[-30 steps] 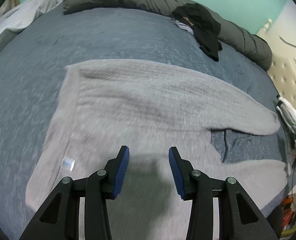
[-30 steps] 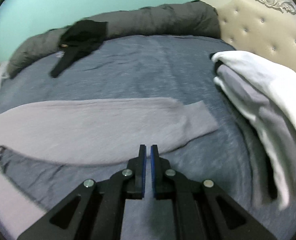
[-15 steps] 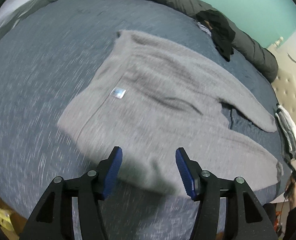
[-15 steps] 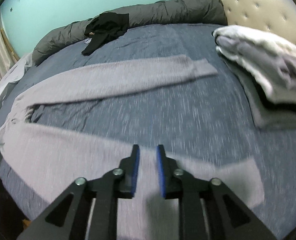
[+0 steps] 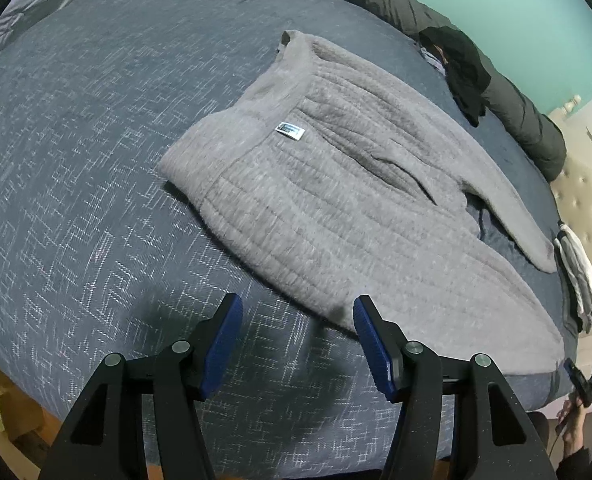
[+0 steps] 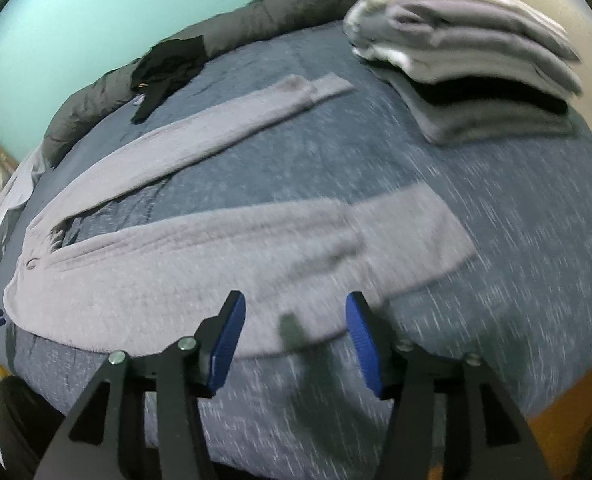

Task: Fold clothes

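In the left wrist view, the left gripper (image 5: 294,336) is hovering with its blue-padded jaws spread wide and nothing between them, just above the near hem of a pair of grey ribbed fleece trousers (image 5: 336,200) that is lying spread flat on the blue-grey patterned bedspread (image 5: 76,160). The waistband, with a small white sewn-on label (image 5: 290,131), is facing left, and the two legs are running away to the right with a wedge of bedspread showing between them. A crumpled black garment (image 5: 466,68) is resting against the long dark grey bolster (image 5: 528,120) at the far edge. In the right wrist view, somewhat blurred, the right gripper (image 6: 294,336) is likewise standing wide and gripping nothing, poised over the near trouser leg not far from its cuff; the far leg (image 6: 216,128) is stretching off towards the bolster. Well apart, near the cream tufted headboard (image 6: 584,8), a stack of folded grey, white and black clothes (image 6: 468,64) is sitting. Judging by this, the trousers are laid out for folding and both grippers are lining up on the near long edge, one by the waist, one by the cuff. The next move probably calls for pinching that edge at both points together and carrying the near leg over onto the far one evenly, so the thick fleece is not bunching.
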